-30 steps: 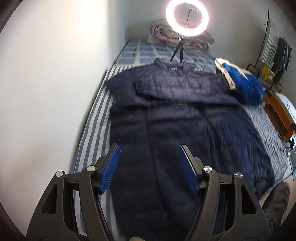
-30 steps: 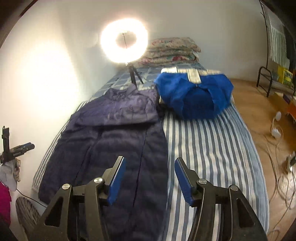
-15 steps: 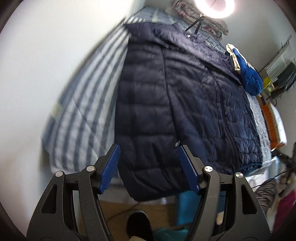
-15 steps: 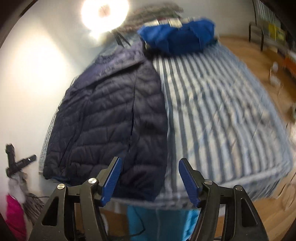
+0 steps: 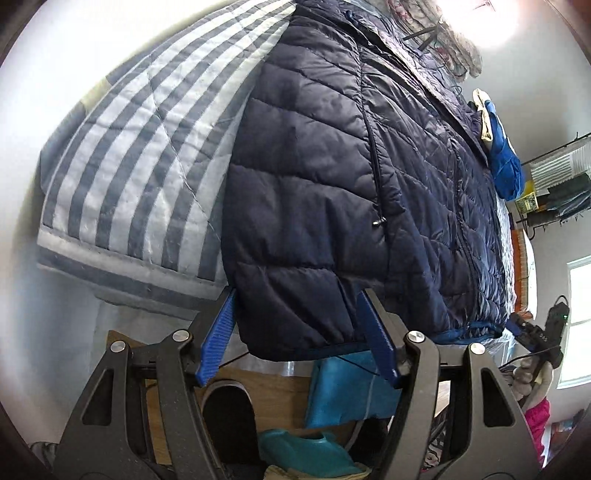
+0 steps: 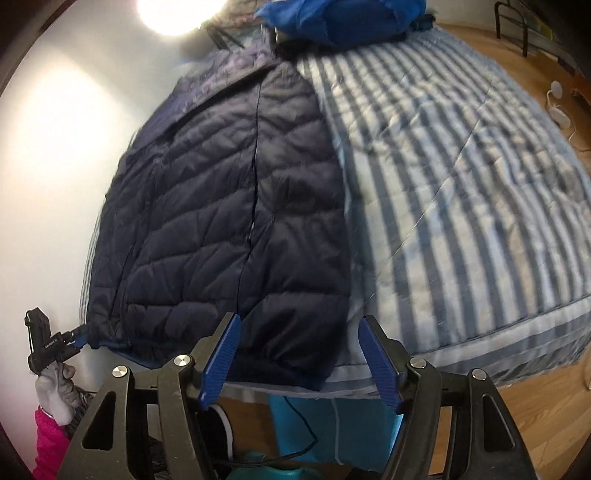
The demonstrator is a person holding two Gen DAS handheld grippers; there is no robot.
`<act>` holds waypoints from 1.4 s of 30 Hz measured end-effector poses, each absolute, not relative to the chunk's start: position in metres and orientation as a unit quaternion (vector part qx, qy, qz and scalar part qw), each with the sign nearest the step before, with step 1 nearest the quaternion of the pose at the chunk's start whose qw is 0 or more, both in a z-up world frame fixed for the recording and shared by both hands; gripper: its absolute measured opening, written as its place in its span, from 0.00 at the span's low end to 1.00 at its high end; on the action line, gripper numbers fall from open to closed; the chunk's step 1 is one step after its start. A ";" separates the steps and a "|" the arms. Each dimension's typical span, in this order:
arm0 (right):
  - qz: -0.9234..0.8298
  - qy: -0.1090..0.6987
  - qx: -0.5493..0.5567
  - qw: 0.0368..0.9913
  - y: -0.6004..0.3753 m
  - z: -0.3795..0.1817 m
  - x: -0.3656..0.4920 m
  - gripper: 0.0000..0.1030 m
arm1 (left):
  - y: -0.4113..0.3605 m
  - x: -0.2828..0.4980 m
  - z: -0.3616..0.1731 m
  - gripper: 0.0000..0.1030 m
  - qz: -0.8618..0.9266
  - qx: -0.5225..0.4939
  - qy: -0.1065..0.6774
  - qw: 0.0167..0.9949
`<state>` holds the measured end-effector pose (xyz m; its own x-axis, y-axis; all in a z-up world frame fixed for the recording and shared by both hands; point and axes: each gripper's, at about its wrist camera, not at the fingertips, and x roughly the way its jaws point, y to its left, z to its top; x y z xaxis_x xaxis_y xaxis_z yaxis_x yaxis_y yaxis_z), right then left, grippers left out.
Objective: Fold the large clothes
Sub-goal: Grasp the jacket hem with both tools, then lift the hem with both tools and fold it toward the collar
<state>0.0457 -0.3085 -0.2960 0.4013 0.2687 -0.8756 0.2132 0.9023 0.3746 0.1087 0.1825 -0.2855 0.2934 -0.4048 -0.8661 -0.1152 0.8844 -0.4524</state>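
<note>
A dark navy quilted jacket lies flat and zipped on the striped bed, its hem hanging a little over the near edge. My left gripper straddles the jacket's left hem corner. Its jaws are closing, and the blue pads are not pressing the fabric. In the right wrist view the jacket reaches the bed's edge, and my right gripper straddles its right hem corner, jaws still widening with the hem between them. Each view shows the other gripper small at the far hem corner: the right and the left.
A blue garment lies at the head of the bed beside a lit ring light. Teal items and a dark shoe sit on the wooden floor below the bed's edge. A clothes rack stands by the wall.
Both grippers have dropped and tipped downward toward the near edge of the bed. The jacket's hem corners now sit between their jaws, where before the whole jacket lay ahead.
</note>
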 end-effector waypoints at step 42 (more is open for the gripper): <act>0.071 0.375 0.241 0.892 -0.307 -0.137 0.115 0.04 | 0.136 0.216 -0.075 0.05 -0.133 -0.143 0.375 0.906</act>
